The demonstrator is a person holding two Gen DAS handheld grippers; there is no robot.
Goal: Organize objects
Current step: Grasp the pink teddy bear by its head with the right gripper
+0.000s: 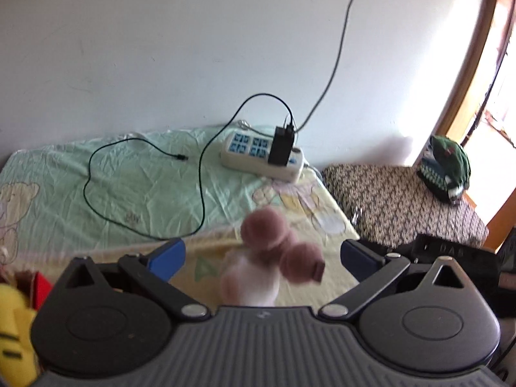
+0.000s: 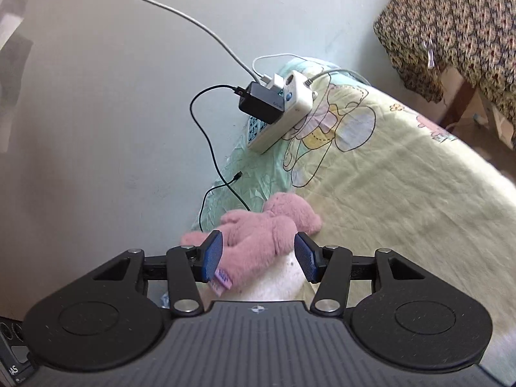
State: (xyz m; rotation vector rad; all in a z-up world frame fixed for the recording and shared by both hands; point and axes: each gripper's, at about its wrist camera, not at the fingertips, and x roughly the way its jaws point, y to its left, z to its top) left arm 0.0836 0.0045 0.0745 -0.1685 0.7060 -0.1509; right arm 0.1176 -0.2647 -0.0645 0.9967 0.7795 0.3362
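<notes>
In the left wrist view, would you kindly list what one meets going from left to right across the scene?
Yellow plush toy → black charging cable → power strip → green knitted hat.

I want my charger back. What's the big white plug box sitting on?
The power strip sits on the cartoon bedsheet, near the wall. A black charger is plugged on top. What's under the sheet is hidden.

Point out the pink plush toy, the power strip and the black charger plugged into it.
pink plush toy (image 2: 258, 238): right wrist view, on its furry body between the open claw's fingers.
power strip (image 1: 248, 148): left wrist view, on its blue socket face.
black charger (image 2: 261, 101): right wrist view, on the block's side.
</notes>
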